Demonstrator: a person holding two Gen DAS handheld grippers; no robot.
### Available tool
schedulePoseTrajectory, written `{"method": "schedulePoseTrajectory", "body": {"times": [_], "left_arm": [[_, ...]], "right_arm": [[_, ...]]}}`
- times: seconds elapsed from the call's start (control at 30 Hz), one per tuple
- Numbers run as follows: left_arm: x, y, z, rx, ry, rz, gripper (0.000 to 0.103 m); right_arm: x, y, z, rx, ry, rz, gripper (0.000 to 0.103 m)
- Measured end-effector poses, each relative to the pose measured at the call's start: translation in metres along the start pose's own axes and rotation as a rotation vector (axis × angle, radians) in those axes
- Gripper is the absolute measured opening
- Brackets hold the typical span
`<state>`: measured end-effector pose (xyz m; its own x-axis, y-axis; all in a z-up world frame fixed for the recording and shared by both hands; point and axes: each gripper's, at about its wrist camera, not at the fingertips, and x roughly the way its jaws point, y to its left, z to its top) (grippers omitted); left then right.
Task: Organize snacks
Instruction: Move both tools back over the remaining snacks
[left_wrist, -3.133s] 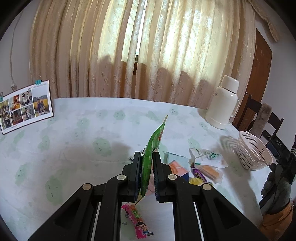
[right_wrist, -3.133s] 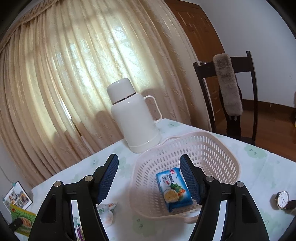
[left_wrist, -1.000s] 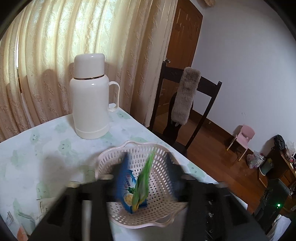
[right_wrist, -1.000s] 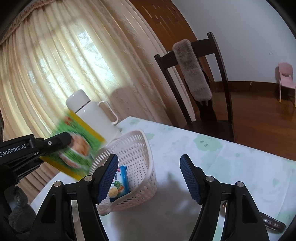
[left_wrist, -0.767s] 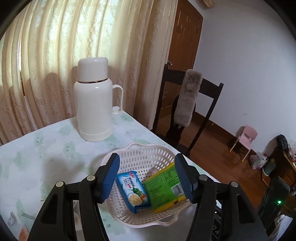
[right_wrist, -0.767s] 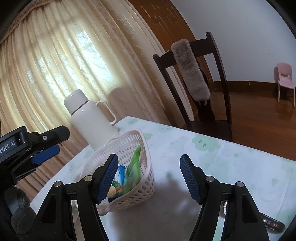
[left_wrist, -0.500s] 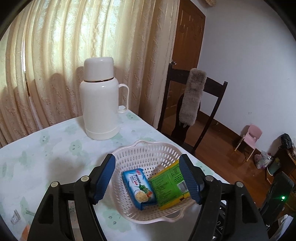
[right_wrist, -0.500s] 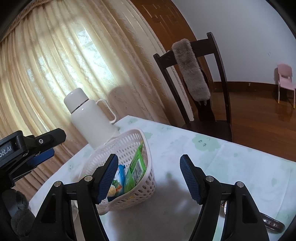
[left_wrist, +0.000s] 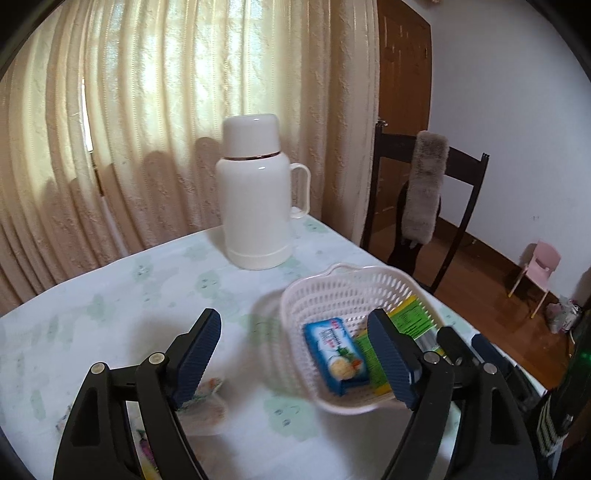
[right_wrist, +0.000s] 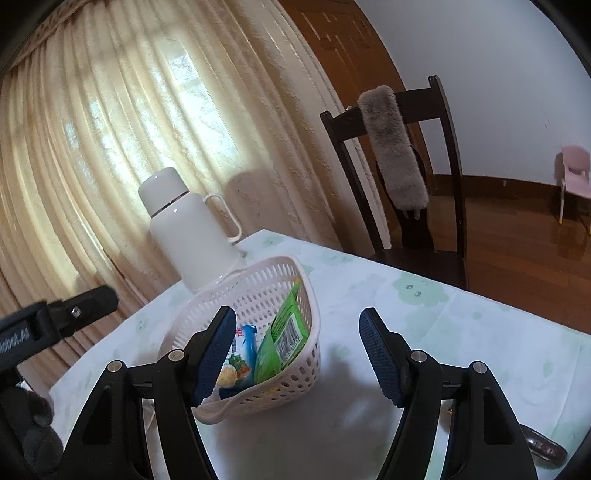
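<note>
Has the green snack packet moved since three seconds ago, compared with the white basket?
Yes. The green snack packet now lies inside the white basket, beside the blue packet; earlier the left gripper held it.

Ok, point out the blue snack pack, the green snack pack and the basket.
blue snack pack (left_wrist: 338, 354), left wrist view, on its printed top face.
green snack pack (right_wrist: 286, 332), right wrist view, on its back panel near the barcode.
basket (left_wrist: 295, 314), left wrist view, on its perforated left wall.
</note>
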<state>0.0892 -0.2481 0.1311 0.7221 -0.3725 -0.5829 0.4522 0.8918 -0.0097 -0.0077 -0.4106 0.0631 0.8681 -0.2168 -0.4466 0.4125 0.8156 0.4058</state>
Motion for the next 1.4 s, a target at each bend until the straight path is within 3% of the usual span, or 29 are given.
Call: {"method": "schedulePoseTrajectory", "body": {"times": [0.6,0.77,1.03,1.4], "left_arm": [[-0.052,0.073,-0.040,-0.077,0.000,0.166,0.082],[-0.073,0.096,-0.052,-0.092,-0.011,0.233,0.091],[-0.097,0.122,-0.078,-0.087,-0.017,0.302,0.094],[-0.105,0.152,-0.102,-0.133,0.020,0.338,0.095]], "right_arm": [[-0.006,0.016,-0.005,-0.101,-0.073,-0.028,0.070],[-0.013,0.028,-0.010,-0.165,-0.125,-0.052,0.070],[-0.032,0.054,-0.016,-0.237,-0.169,-0.075,0.070],[-0.070,0.128,-0.048,-0.355,-0.147,0.138,0.076]]}}
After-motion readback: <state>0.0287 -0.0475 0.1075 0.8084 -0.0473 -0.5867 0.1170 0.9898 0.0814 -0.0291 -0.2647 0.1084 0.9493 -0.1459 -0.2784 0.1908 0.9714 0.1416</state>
